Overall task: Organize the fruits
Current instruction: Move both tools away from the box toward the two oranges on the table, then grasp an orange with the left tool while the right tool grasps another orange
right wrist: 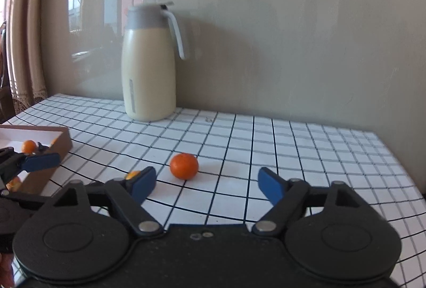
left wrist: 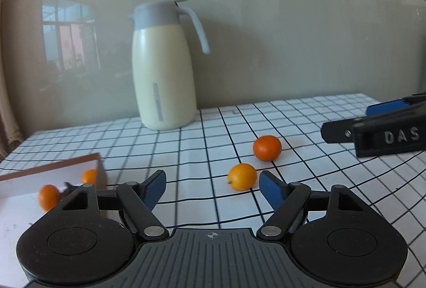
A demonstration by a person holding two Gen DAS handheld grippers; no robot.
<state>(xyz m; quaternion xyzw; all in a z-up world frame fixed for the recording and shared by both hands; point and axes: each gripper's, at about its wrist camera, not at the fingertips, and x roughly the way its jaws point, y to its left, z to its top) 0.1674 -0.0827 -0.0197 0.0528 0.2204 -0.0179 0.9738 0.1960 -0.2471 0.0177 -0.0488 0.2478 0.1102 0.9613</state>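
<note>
From the left wrist camera, the left gripper (left wrist: 211,188) is standing with its blue pads spread apart and nothing between them. A yellow-orange fruit (left wrist: 242,176) is lying on the checked tablecloth (left wrist: 202,136) just ahead of the right-hand pad (left wrist: 271,188), close to its tip but outside the gap. A deeper orange fruit (left wrist: 267,147) is sitting a little farther ahead and to the right. Left of the claw, a shallow brown-edged box (left wrist: 53,168) is holding two more small orange fruits (left wrist: 48,196), partly hidden behind the gripper's black body. A cream jug with a grey lid (left wrist: 165,64) is standing well ahead by the wall. The right gripper (left wrist: 372,125) is showing at the right edge.

From the right wrist camera, the right gripper (right wrist: 206,185) is likewise holding its jaws spread, empty. The deeper orange fruit (right wrist: 184,165) is resting just ahead of the gap, nearer the left pad (right wrist: 142,182). The yellow-orange fruit (right wrist: 133,175) is peeking out from behind that pad. To the far left, the left gripper (right wrist: 34,163) is reaching in front of the box (right wrist: 62,140), where an orange fruit (right wrist: 28,146) is visible inside. The jug (right wrist: 147,64) is standing far ahead and left.
</note>
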